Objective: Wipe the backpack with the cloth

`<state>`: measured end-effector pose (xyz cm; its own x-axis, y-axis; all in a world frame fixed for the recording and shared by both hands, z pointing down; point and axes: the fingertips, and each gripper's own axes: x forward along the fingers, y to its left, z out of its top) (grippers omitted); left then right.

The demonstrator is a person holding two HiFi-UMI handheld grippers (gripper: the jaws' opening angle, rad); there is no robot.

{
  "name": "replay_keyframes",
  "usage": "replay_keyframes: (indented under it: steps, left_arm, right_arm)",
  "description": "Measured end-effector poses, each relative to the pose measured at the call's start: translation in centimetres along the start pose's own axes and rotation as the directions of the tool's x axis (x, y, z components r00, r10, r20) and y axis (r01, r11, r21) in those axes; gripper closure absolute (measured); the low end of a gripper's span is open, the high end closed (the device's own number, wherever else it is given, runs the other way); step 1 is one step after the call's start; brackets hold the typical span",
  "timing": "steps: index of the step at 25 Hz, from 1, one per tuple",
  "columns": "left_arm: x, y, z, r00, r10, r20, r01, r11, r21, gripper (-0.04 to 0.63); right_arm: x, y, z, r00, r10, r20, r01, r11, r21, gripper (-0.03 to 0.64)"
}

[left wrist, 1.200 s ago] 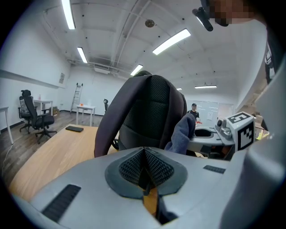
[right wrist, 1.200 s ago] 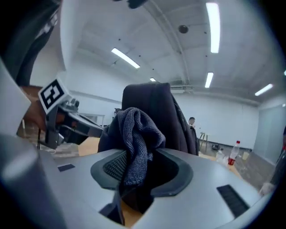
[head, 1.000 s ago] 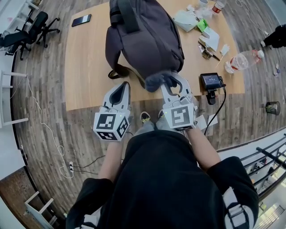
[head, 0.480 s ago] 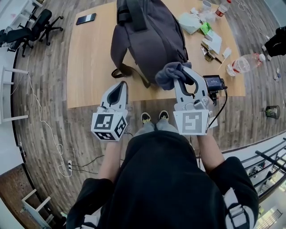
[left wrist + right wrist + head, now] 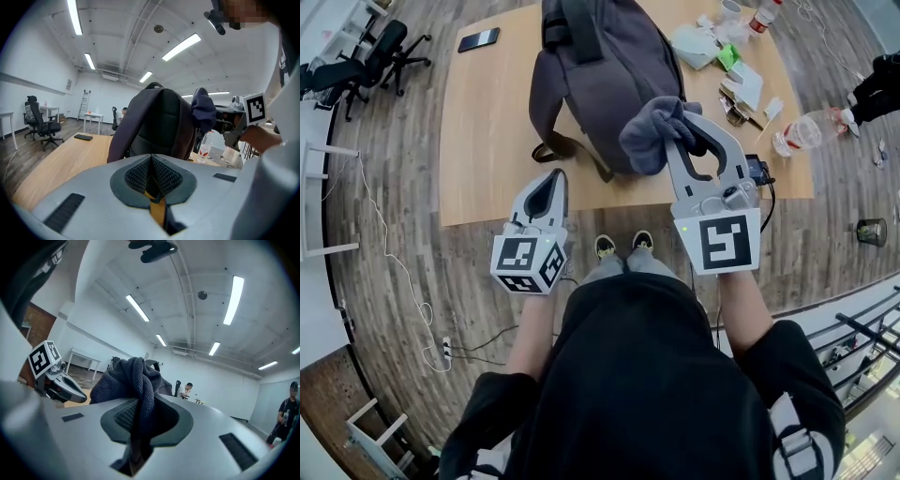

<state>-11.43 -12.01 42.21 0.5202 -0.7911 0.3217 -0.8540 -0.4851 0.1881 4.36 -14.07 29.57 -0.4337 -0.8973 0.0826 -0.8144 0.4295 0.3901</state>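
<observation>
A dark grey backpack [image 5: 605,80] stands on the wooden table [image 5: 487,141]; the left gripper view shows the backpack [image 5: 157,124] upright ahead. My right gripper [image 5: 680,127] is shut on a bunched dark grey-blue cloth [image 5: 652,136], held up in front of the backpack's near right side. In the right gripper view the cloth [image 5: 136,385] is pinched between the pads and bulges above them. My left gripper [image 5: 551,187] is shut with nothing in it, hanging over the table's near edge, apart from the backpack.
A black phone [image 5: 479,39] lies at the table's far left. Papers, a green item [image 5: 725,53] and a plastic bottle [image 5: 802,133] crowd the right end, with a small black device [image 5: 757,169] at the near right edge. An office chair [image 5: 366,66] stands far left.
My right gripper has risen with the cloth, from low by the backpack's base near the table edge to up against its near right side. The left gripper has stayed put.
</observation>
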Motion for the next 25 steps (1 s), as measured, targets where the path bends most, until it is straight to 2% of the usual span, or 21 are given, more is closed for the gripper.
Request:
replay_keyframes:
  steps: [4, 6, 9, 13, 16, 18, 19, 21, 25]
  left_arm:
    - [0.2, -0.3, 0.2, 1.0, -0.008, 0.001, 0.008, 1.0, 0.005, 0.578]
    - [0.3, -0.5, 0.3, 1.0, -0.012, 0.001, 0.012, 1.0, 0.009, 0.58]
    - [0.3, -0.6, 0.3, 1.0, -0.012, 0.0, 0.012, 1.0, 0.016, 0.578]
    - [-0.1, 0.8, 1.2, 1.0, 0.006, 0.012, -0.007, 0.999, 0.043, 0.58]
    - [0.1, 2.8, 3.5, 0.998, 0.033, 0.048, -0.037, 0.995, 0.096, 0.578]
    - [0.6, 3.5, 5.5, 0.996, 0.008, 0.087, -0.02, 0.989, 0.145, 0.578]
    - [0.8, 3.8, 6.6, 0.994, -0.014, 0.112, -0.004, 0.987, 0.161, 0.578]
    - [1.0, 4.6, 9.1, 0.985, -0.046, 0.165, 0.016, 0.984, 0.178, 0.578]
    - [2.0, 6.6, 14.4, 0.961, -0.102, 0.255, 0.031, 0.962, 0.27, 0.578]
  right_arm:
    - [-0.7, 1.1, -3.2, 1.0, -0.014, 0.005, 0.014, 0.999, 0.033, 0.56]
    - [-0.9, 2.2, -6.3, 0.998, -0.026, -0.058, 0.029, 0.999, 0.044, 0.56]
    - [-0.4, 4.8, -13.6, 0.98, 0.022, -0.199, 0.008, 0.989, 0.147, 0.561]
    - [-0.1, 8.1, -19.7, 0.962, 0.059, -0.266, -0.017, 0.987, 0.159, 0.561]
    - [-0.4, 10.0, -24.2, 0.922, 0.11, -0.372, -0.035, 0.979, 0.203, 0.561]
    - [-0.8, 10.7, -26.4, 0.888, 0.133, -0.439, -0.042, 0.977, 0.211, 0.561]
    - [-1.0, 10.8, -26.8, 0.88, 0.139, -0.454, -0.042, 0.975, 0.217, 0.561]
    - [-1.3, 10.4, -26.0, 0.891, 0.142, -0.43, -0.041, 0.971, 0.235, 0.561]
    - [-2.3, 8.1, -20.9, 0.946, 0.117, -0.301, -0.025, 0.956, 0.294, 0.561]
